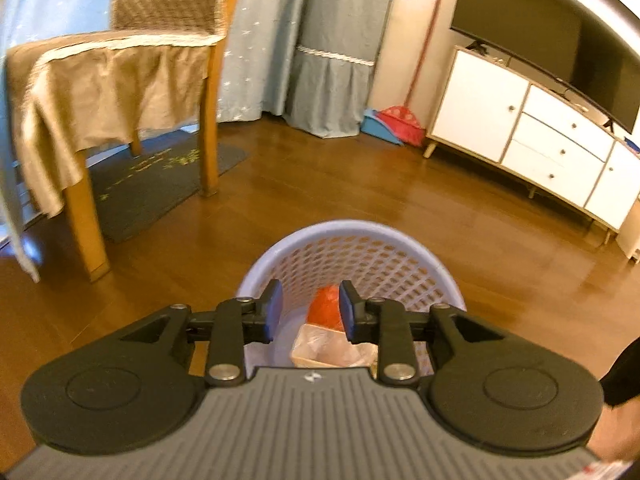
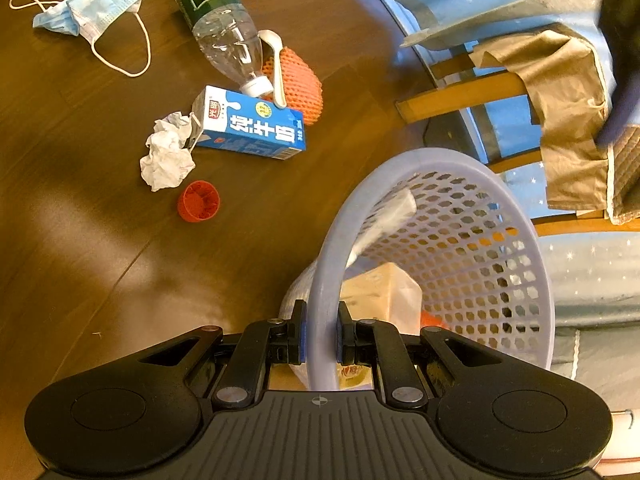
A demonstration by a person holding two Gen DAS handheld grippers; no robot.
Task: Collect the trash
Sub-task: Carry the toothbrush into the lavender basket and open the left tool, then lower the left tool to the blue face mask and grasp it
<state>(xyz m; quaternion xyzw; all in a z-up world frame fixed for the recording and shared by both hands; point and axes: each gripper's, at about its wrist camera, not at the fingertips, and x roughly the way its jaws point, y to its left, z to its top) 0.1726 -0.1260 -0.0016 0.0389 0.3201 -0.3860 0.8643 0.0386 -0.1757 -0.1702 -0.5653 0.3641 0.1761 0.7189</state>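
Observation:
A lilac mesh waste basket [image 1: 352,256] stands on the wood floor. My left gripper [image 1: 310,312] hovers open over its mouth, nothing between the fingers. Inside lie an orange wrapper [image 1: 326,308] and a tan box in clear film [image 1: 320,346]. My right gripper [image 2: 322,334] is shut on the basket's rim [image 2: 332,264], and a blurred white piece [image 2: 384,220] shows inside the basket. On the floor lie a blue milk carton [image 2: 248,128], a clear plastic bottle [image 2: 216,20], an orange foam net [image 2: 298,80] with a white spoon [image 2: 276,64], crumpled tissue [image 2: 168,156], a red cap [image 2: 199,201] and a blue face mask [image 2: 88,8].
A wooden chair [image 1: 120,92] draped in tan cloth stands on a dark mat at left. Grey curtains, a red broom with blue dustpan [image 1: 396,124] and a white TV cabinet [image 1: 532,136] line the far wall. A person's dark sleeve [image 1: 624,372] shows at right.

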